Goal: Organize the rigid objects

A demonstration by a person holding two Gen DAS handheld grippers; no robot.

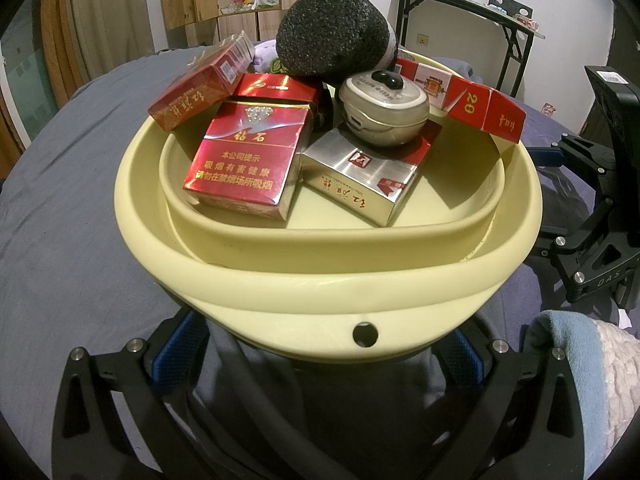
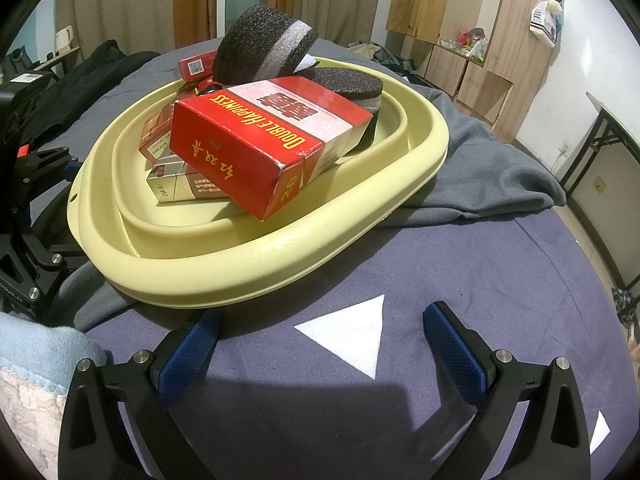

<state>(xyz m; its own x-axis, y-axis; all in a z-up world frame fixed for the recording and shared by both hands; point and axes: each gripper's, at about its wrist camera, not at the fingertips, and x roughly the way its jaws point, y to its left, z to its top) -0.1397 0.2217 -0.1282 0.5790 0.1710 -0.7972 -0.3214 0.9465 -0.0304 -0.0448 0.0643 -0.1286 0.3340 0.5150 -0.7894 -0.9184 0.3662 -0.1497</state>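
A pale yellow collapsible basin point(image 1: 280, 276) point(image 2: 280, 256) sits on the bed. It holds several red and silver cigarette packs, such as the red diamond pack point(image 1: 244, 164) and the silver pack point(image 1: 360, 176). A red Double Happiness box point(image 2: 256, 140) point(image 1: 472, 104) leans on the basin's right rim. A round silver case point(image 1: 384, 108) and black foam blocks point(image 1: 336, 32) point(image 2: 260, 40) rest on top. My left gripper point(image 1: 320, 346) is open, its blue pads straddling the near rim from below. My right gripper point(image 2: 324, 340) is open over the cloth, just short of the basin.
A purple-grey sheet point(image 2: 480, 280) with a white triangle point(image 2: 352, 332) covers the bed. A grey garment point(image 2: 480, 160) lies under the basin's far side. A light blue towel point(image 1: 580, 344) is at the near edge. Wooden cabinets point(image 2: 480, 20) and a folding table point(image 1: 460, 4) stand behind.
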